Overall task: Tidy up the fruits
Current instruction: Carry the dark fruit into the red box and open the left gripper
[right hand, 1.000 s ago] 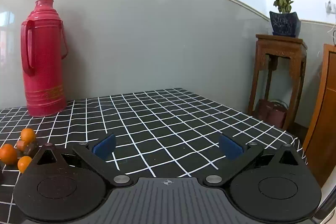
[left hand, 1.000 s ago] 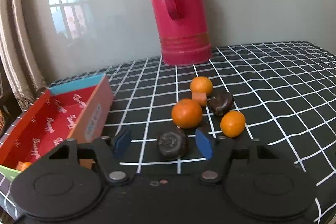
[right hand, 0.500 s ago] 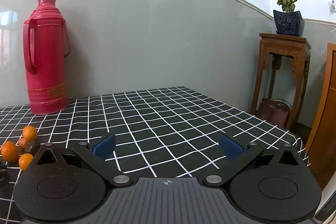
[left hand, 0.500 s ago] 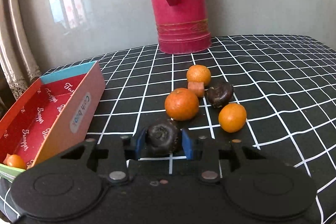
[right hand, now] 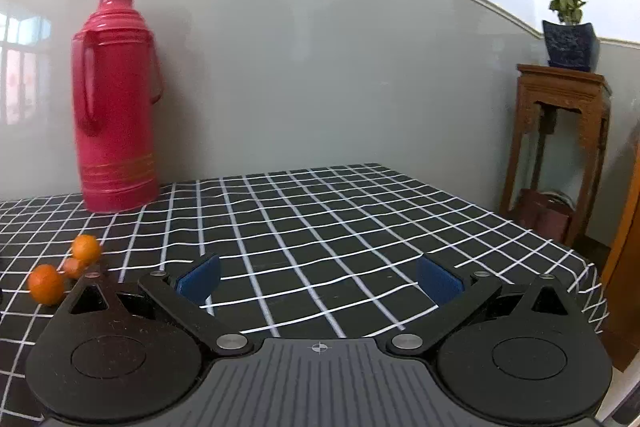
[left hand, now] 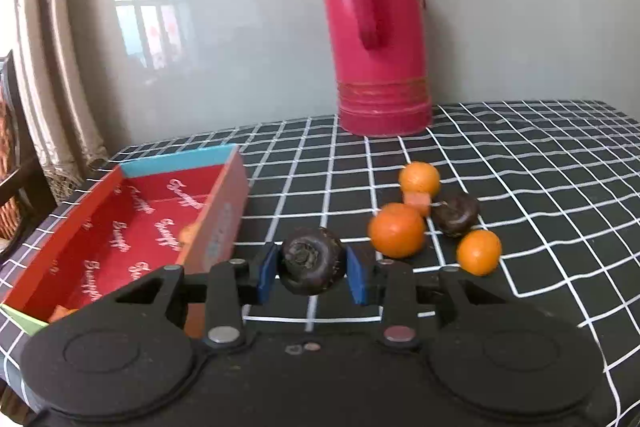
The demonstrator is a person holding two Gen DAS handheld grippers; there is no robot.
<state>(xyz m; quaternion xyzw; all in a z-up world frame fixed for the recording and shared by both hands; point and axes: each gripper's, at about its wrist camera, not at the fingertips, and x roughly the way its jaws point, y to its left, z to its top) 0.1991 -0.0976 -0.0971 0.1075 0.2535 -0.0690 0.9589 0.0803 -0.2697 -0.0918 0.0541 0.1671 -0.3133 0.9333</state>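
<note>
Thermos (left hand: 378,27) top cut off

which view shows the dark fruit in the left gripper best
The left wrist view: the dark fruit sits centred, clamped between the left gripper pads. The right wrist view does not show it, only oranges at its left edge.

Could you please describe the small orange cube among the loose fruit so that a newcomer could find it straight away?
Start at the tall red thermos by the wall on the checked tablecloth. In front of it lies a cluster of round fruit. The orange cube sits between the two nearest oranges, the only square-edged piece there.
</note>
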